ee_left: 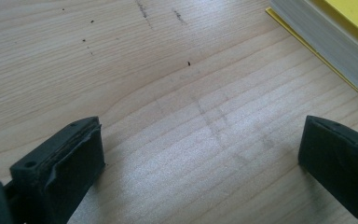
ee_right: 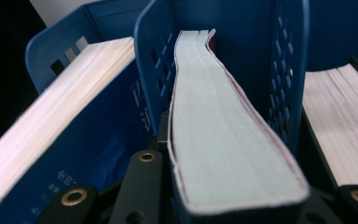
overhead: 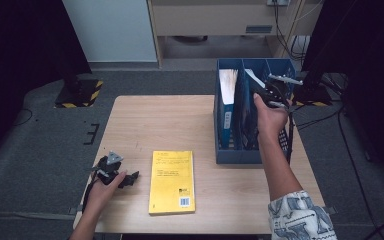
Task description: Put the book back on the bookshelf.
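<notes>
While the left hand (overhead: 111,181) rests low on the table (overhead: 145,120) in the high view, the right arm stretches forward, its right gripper (overhead: 274,91) over the blue file rack (overhead: 240,155). Left gripper view: jaws stand wide apart over bare wood beside the yellow book (ee_left: 340,37). Right gripper view: jaws are clamped on a red-covered book (ee_right: 223,140) standing in the rack's middle compartment.

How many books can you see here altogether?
4. A yellow book lies flat on the table. Three stand in the blue file rack: a blue one, a red-edged one held by the right gripper, and another beside it. More may be hidden.
</notes>
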A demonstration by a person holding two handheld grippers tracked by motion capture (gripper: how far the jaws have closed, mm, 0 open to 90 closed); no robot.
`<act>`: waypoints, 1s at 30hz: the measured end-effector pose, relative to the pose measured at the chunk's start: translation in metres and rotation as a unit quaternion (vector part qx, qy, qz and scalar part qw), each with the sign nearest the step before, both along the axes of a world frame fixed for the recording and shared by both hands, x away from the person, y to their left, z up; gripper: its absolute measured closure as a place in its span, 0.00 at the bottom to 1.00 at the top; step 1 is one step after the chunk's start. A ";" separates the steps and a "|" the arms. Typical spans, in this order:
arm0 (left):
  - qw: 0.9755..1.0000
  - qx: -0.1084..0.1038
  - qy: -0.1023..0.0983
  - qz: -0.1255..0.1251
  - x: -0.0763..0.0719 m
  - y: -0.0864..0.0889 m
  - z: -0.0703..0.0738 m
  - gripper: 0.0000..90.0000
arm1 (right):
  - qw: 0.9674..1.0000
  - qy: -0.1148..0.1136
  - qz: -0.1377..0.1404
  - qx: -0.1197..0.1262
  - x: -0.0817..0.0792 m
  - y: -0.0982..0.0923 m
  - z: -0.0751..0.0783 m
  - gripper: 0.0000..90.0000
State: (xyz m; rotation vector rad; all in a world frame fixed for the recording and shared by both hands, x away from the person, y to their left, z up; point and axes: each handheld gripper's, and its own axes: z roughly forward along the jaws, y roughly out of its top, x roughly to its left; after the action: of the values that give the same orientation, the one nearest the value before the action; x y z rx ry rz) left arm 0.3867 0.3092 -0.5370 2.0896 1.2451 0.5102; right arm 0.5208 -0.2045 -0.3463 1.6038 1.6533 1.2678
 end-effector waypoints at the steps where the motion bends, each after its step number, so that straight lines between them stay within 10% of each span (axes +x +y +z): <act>1: 1.000 0.000 0.000 0.000 0.000 0.000 0.000 0.00 | 1.000 -0.001 -0.001 0.001 0.000 0.000 -0.002 0.82; 30: 1.000 -0.001 0.000 0.000 0.000 -0.002 0.000 0.00 | 0.997 0.067 0.040 -0.026 -0.016 -0.007 0.006 0.78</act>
State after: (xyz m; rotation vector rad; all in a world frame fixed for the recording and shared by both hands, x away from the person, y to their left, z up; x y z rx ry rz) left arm 0.3864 0.3076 -0.5371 2.0863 1.2457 0.5094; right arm 0.5044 -0.2115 -0.3398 1.6382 1.8330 1.1682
